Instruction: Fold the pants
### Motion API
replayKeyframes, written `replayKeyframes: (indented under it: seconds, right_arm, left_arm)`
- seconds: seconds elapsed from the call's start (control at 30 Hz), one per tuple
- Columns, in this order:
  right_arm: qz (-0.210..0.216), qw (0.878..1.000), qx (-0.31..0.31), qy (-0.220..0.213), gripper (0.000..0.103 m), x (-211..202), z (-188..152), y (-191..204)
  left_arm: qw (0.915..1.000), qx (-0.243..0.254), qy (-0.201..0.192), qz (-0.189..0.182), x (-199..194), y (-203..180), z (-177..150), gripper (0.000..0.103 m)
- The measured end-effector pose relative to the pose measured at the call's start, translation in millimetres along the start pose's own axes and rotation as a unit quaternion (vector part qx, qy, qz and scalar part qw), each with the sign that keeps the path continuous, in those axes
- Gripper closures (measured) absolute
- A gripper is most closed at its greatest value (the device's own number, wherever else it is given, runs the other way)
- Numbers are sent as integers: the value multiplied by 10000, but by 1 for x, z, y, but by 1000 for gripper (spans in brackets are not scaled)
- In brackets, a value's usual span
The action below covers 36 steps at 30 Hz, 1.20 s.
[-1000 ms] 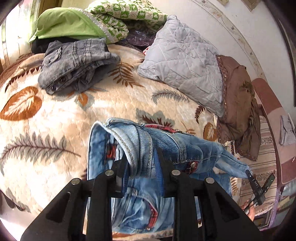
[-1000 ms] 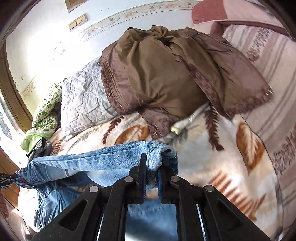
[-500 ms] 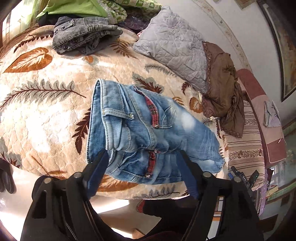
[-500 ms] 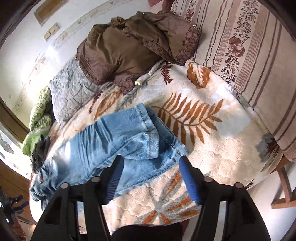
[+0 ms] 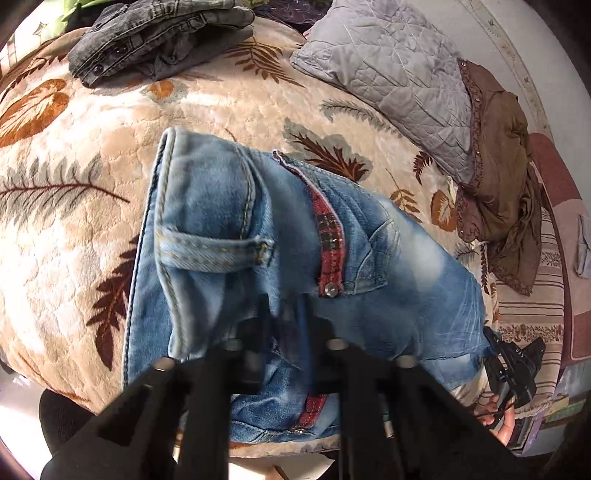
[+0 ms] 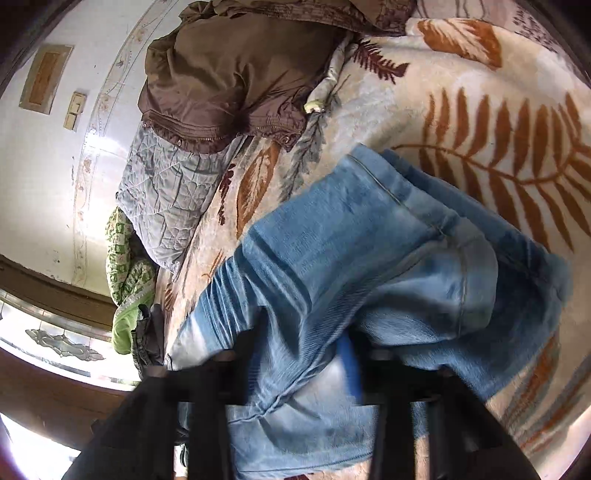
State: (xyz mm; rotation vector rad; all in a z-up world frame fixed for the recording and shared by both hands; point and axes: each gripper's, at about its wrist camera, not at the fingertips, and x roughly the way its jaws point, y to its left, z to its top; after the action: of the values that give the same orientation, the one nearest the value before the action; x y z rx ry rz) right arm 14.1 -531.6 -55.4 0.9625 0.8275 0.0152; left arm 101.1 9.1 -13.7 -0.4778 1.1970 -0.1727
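Light blue jeans (image 5: 236, 229) with red pocket trim lie folded lengthwise on a cream blanket with leaf prints (image 5: 74, 177). My left gripper (image 5: 286, 325) is at the waistband end, its fingers close together around a fold of denim near the near edge. My right gripper (image 6: 299, 354) is at the leg end (image 6: 388, 258), its fingers pushed into the denim, with cloth bunched between them; the picture is blurred there. The right gripper also shows in the left wrist view (image 5: 513, 365) at the far right, at the leg ends.
Folded grey jeans (image 5: 159, 33) lie at the far left of the bed. A grey quilted pillow (image 5: 391, 74) and a brown jacket (image 5: 498, 147) lie along the wall. A green patterned pillow (image 6: 127, 273) lies further back. The bed's near edge is just below the jeans.
Half a second ago both grippers were open and held back above the laid jeans. Now both have come down onto the denim and their fingers have closed in on it.
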Motion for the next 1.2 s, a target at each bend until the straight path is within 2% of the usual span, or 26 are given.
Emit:
replayKeyframes:
  seconds: [0.07,0.13,0.23,0.33,0.4,0.43,0.5,0.57,0.63,0.7,0.77,0.8,0.83,0.87,0.9,0.93,0.97,1.07,1.13,1.2]
  right_arm:
    - [468,9978,-157,-435,100,-29,17,23]
    - [837,9925,-516,-726,100,-63,21,49]
    - [788,9884,-1015,-807,100,-95,2,57]
    - [215,9942,-969,-410,100,-88,-27,18]
    - [-296,9969,-723,-8,100,-68,-47,-20]
    - [-408,9979,-486,165,100,-59,-56,-40]
    - [-489,9983,-176,269,99,-50,-69,-66]
    - [-332,9993,36,193,96,-56,-74,-74]
    - [-370,9993,-6,57,90,-73,-73,-72]
    - [-597,9979,-191,-142,82,-97,-68,-67]
    - [-822,9947,-375,-491,81,-123,-56,-62]
    - [-956,9918,-481,-692,77,-133,-48,-57]
    - [-1068,9889,-604,-840,71,-139,-38,-53]
    - [-1121,9870,-704,-918,57,-140,-28,-48]
    - [-1097,9860,-787,-975,50,-137,-19,-43]
    - [-963,9871,-881,-923,49,-128,-9,-38]
    - [-866,9884,-950,-814,46,-116,0,-35]
    - [-1122,9857,-1117,-580,46,-70,21,-30]
    - [-1370,9838,-1097,-367,46,-40,32,-33]
    - [-1517,9816,-1155,11,49,-12,38,-36]
  left_arm:
    - [9991,-138,-243,-315,-23,2,9,99]
    - [9967,-14,-606,-535,-58,-3,8,99]
    - [9934,117,-798,-815,-93,4,-14,98]
    - [9968,183,-488,-609,-76,23,-46,98]
    - [9998,48,-17,-188,-40,41,-64,98]
    - [9993,-123,305,-175,-22,53,-70,98]
    - [9961,-442,692,-329,0,70,-80,102]
    - [9941,-523,772,-546,-4,75,-84,102]
    - [9944,-142,685,-788,-25,68,-85,99]
    - [9934,462,500,-928,-56,58,-89,92]
    - [9908,801,185,-1072,-88,52,-86,70]
    - [9906,886,-79,-1041,-102,50,-80,60]
    - [9904,917,-372,-970,-113,48,-71,36]
    - [9896,952,-632,-874,-118,46,-59,17]
    - [9894,982,-803,-708,-116,44,-44,16]
    - [9908,925,-852,-492,-108,42,-28,16]
    - [9929,832,-763,-385,-95,43,-12,16]
    - [9989,333,-36,-337,-41,55,26,16]
    - [9989,-27,331,-332,-13,67,35,17]
    - [9974,-267,477,-478,1,70,35,35]
